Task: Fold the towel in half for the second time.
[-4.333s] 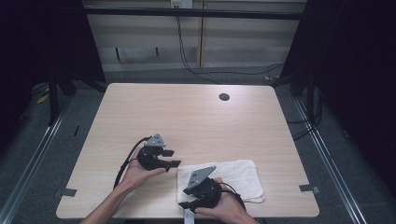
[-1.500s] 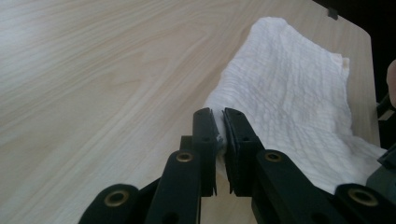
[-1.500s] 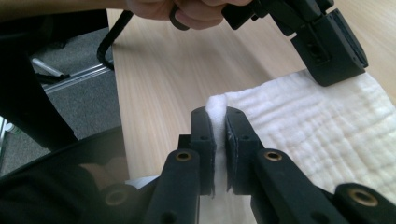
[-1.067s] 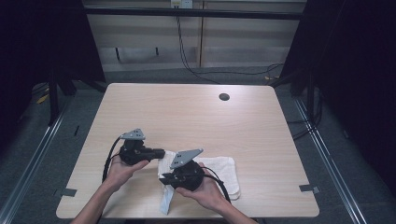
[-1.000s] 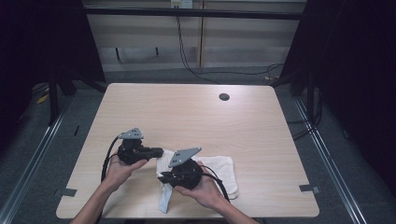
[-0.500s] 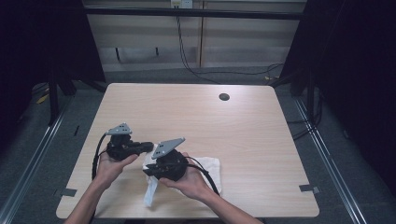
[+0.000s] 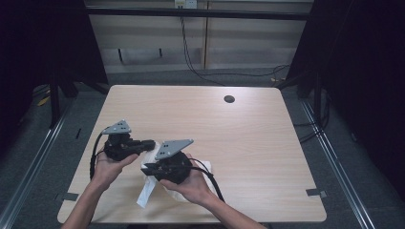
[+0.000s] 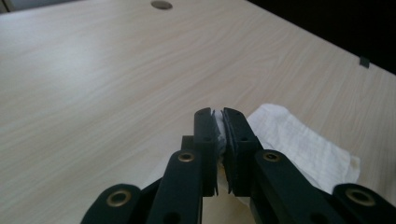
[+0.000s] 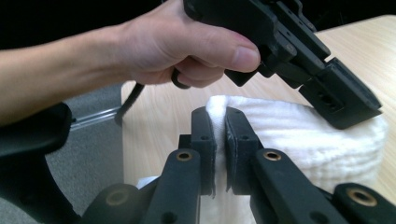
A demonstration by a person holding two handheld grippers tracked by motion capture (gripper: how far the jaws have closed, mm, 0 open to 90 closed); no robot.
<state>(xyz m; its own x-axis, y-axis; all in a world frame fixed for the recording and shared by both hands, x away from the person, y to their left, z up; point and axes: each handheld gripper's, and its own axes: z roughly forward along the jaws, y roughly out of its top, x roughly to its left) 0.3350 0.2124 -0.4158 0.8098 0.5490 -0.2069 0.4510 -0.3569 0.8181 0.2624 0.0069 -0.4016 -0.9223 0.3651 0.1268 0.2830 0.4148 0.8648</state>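
The left hand-held gripper (image 8: 219,119) and right hand-held gripper (image 9: 217,116) each clamp an edge of the white towel (image 7: 145,191) above the surface (image 7: 248,138). Each bite looks thin. A sharp pull could slip the cloth free.

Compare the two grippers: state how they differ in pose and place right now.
In the high view the left gripper sits farther up the table, jaws aimed toward the person's right; the right gripper sits nearer the table's front edge, jaws aimed toward the person's left. The left hand holds its gripper over bare table beside the cloth; the right hand lies over the cloth. Both are shut on the cloth.
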